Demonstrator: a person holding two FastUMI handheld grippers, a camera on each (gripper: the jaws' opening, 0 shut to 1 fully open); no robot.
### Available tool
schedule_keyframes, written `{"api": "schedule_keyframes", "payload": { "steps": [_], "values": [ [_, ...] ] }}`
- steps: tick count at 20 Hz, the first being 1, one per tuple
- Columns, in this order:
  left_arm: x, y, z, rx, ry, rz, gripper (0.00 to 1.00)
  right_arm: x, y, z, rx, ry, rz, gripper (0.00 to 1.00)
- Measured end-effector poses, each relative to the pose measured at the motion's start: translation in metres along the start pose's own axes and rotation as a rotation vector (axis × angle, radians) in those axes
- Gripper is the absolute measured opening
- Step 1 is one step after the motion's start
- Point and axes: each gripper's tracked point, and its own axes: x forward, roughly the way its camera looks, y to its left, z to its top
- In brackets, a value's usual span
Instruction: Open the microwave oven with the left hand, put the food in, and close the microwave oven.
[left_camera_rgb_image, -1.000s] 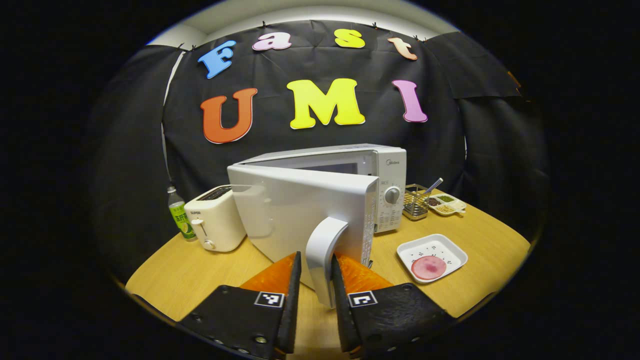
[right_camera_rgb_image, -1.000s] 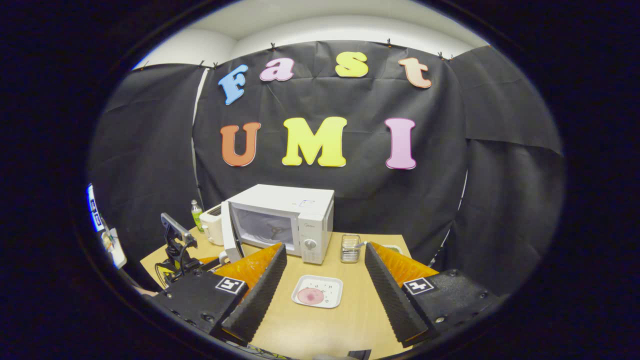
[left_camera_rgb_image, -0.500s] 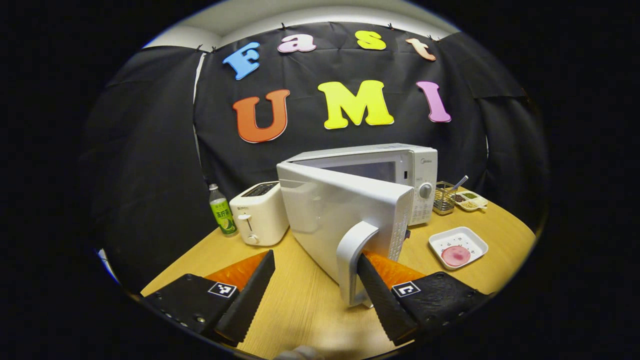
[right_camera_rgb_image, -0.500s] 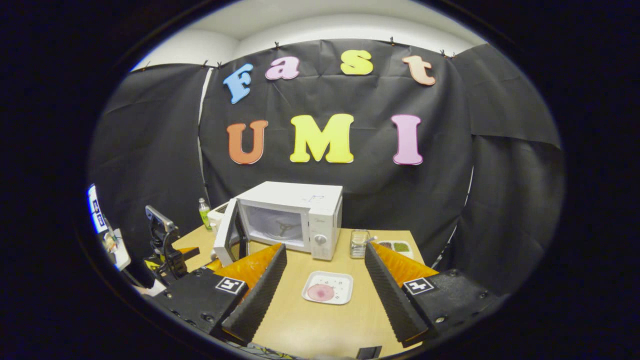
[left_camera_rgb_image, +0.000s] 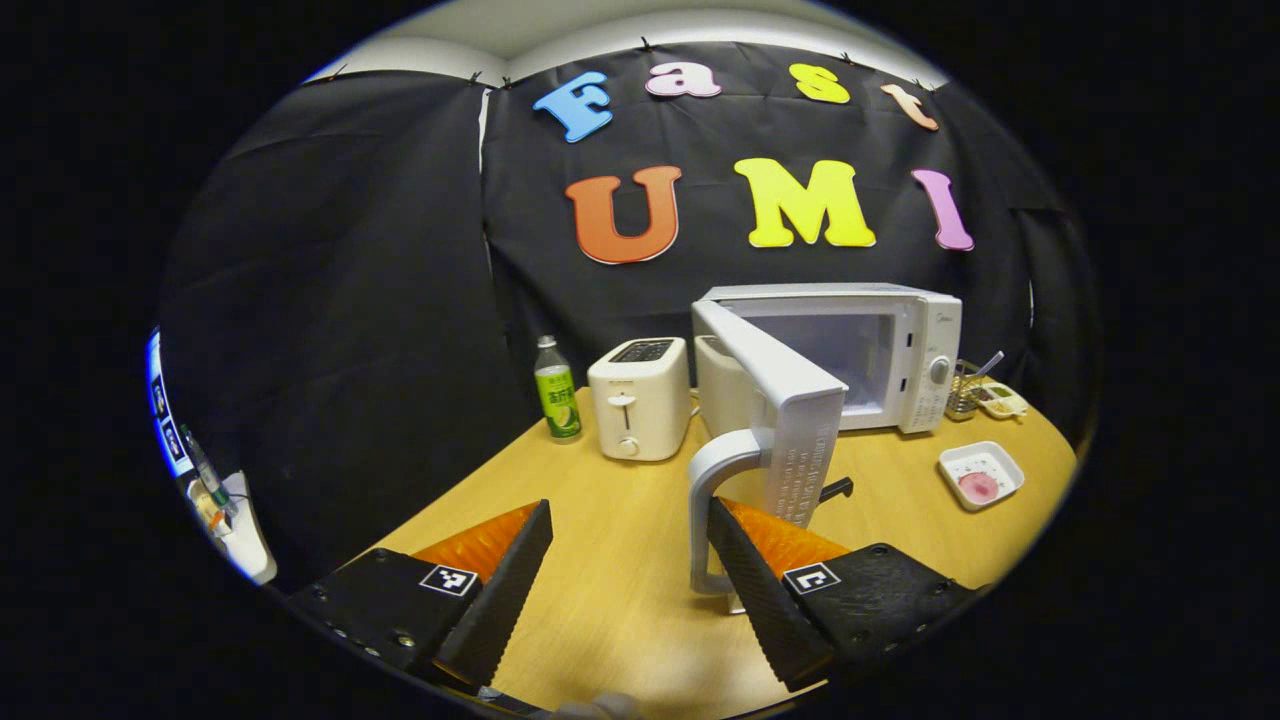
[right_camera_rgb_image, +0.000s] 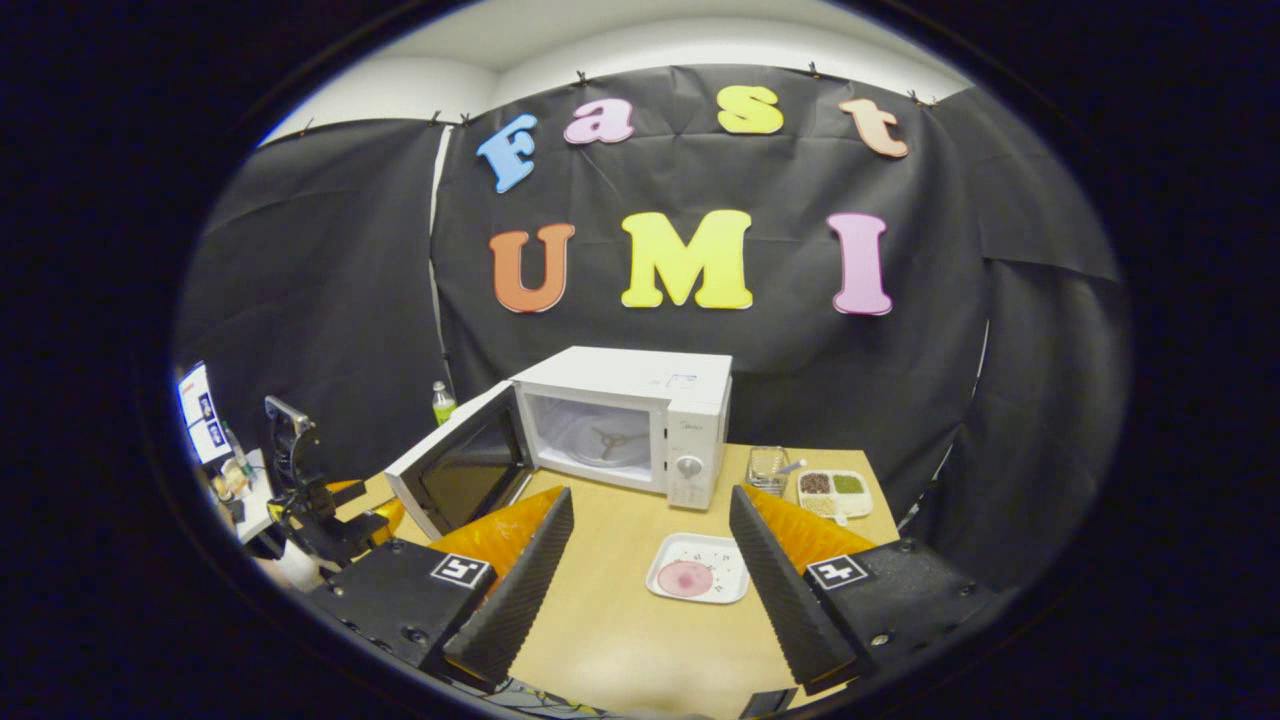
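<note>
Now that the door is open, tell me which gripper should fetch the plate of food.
Right. The right gripper is open and looks straight at the plate of food lying between its fingers' lines. The left gripper is open beside the door handle, with the plate far off to its right.

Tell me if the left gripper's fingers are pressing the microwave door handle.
Cannot tell. In the left gripper view the left gripper stands wide open; its one finger overlaps the door handle, so contact there is unclear, while the other stands well apart.

One microwave oven, one toaster, one bottle, one food plate, one wire basket, one compartment dish.
</note>
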Motion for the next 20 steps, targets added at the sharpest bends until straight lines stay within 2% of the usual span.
{"api": "schedule_keyframes", "payload": {
  "steps": [3,4,5,6,7,11,12,13,15,18,20],
  "values": [
    [-0.004,0.034,-0.009,-0.040,0.038,0.071,0.95,0.007,-0.005,-0.006,-0.002,0.011,0.006,0.94],
    [-0.008,0.041,-0.011,-0.035,0.038,0.087,0.95,0.011,-0.009,-0.007,0.001,0.014,0.006,1.00],
    [-0.011,0.042,-0.012,-0.027,0.037,0.095,0.95,0.013,-0.011,-0.010,0.004,0.018,0.007,1.00],
    [-0.016,0.041,-0.011,-0.029,0.035,0.094,0.95,0.017,-0.016,-0.014,0.006,0.026,0.004,0.94],
    [-0.020,0.037,-0.009,-0.030,0.033,0.090,0.95,0.020,-0.021,-0.019,0.008,0.037,0.003,1.00],
    [-0.039,0.009,0.005,-0.030,0.019,0.059,0.95,0.041,-0.061,-0.054,0.024,0.102,-0.040,0.99],
    [-0.043,0.002,0.011,-0.026,0.010,0.058,0.95,0.048,-0.073,-0.071,0.031,0.142,-0.048,0.91],
    [-0.048,-0.009,0.020,-0.036,0.002,0.047,0.95,0.054,-0.084,-0.088,0.040,0.185,-0.050,0.97],
    [-0.059,-0.033,0.038,-0.066,-0.017,0.010,0.95,0.071,-0.101,-0.118,0.075,0.257,-0.035,0.92],
    [-0.075,-0.063,0.071,-0.082,-0.057,-0.019,0.95,0.102,-0.120,-0.168,0.138,0.385,-0.011,0.78],
    [-0.085,-0.082,0.091,-0.075,-0.083,-0.027,0.95,0.121,-0.128,-0.203,0.189,0.479,0.009,0.74]
  ]
}}
